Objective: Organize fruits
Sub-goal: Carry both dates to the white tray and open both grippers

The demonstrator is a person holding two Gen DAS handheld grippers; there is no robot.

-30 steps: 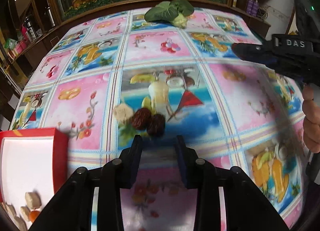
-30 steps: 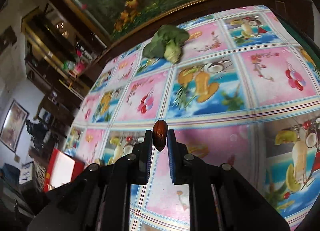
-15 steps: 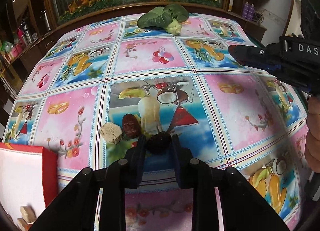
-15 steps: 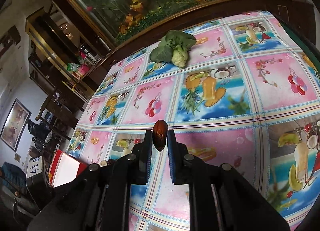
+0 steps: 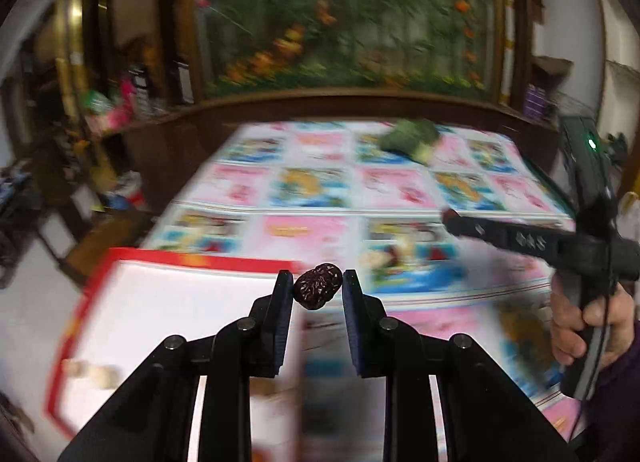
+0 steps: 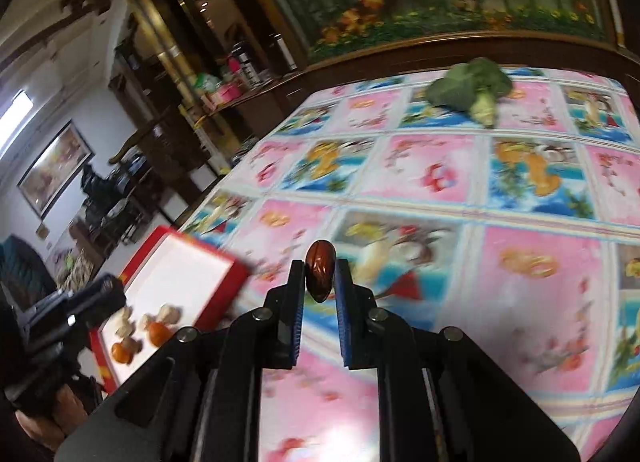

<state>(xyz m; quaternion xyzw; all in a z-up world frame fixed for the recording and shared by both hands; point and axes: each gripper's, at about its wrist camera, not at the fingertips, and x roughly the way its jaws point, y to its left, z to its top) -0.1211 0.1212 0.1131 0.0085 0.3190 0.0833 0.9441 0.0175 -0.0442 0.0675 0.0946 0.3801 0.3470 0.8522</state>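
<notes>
Pinching a dark, wrinkled dried date (image 5: 318, 287) between its fingertips, the left gripper (image 5: 315, 289) hangs above the table at the far right corner of a red-rimmed white tray (image 5: 96, 278); its jaws are closed only as far as the fruit allows. The right gripper (image 6: 321, 279) likewise has its jaws drawn in on a smooth, glossy reddish-brown date (image 6: 320, 272), held upright at the tips over the fruit-print tablecloth (image 6: 536, 302). In the left wrist view the right gripper (image 5: 450, 217) reaches in from the right, gripped by a hand (image 5: 580, 326). The tray sits at the near left of the table, holding several pale chunks (image 6: 168, 313) and two small orange fruits (image 6: 157, 333) at its near end. More pale and dark pieces (image 5: 394, 254) lie blurred on the cloth to the right of the tray. A leafy green vegetable (image 6: 470, 90) rests at the far side of the table.
</notes>
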